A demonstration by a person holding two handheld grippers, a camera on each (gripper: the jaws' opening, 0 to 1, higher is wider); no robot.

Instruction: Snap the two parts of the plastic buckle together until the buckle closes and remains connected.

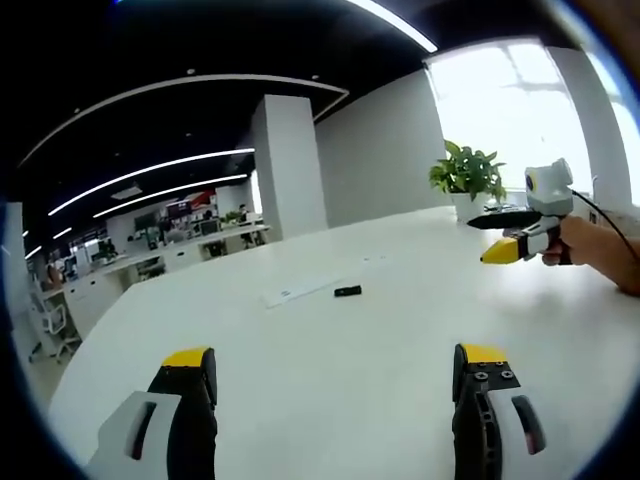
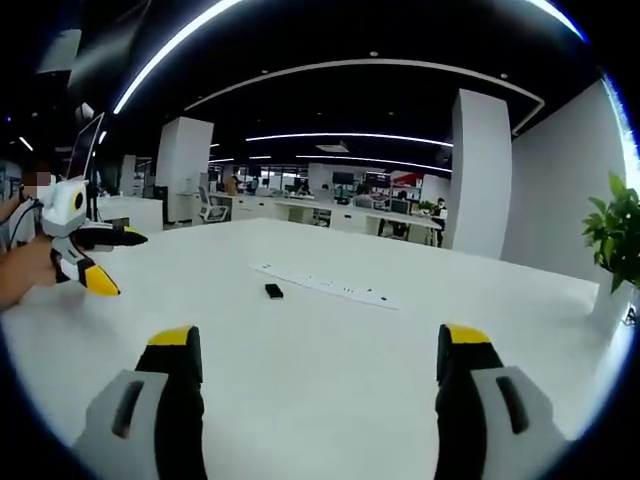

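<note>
On the white table (image 1: 400, 340) lies the black buckle (image 1: 347, 291); both hand-held grippers (image 1: 335, 375) (image 2: 318, 350) spread; no legible writing.

In the left gripper view, the left tool (image 1: 335, 375) rises from the bottom of the frame with its two yellow-tipped jaws spread wide apart, nothing between them. At the right edge of that frame, a hand (image 1: 590, 245) grips the right tool (image 1: 500, 240), which points toward the frame's left; its jaws look parted, one dark and one yellow-tipped, though it is small. In the right gripper view, the right tool's own jaws stand wide apart at the bottom. At the left edge of this frame a forearm (image 2: 25, 270) carries the left tool, pointing right.
</note>
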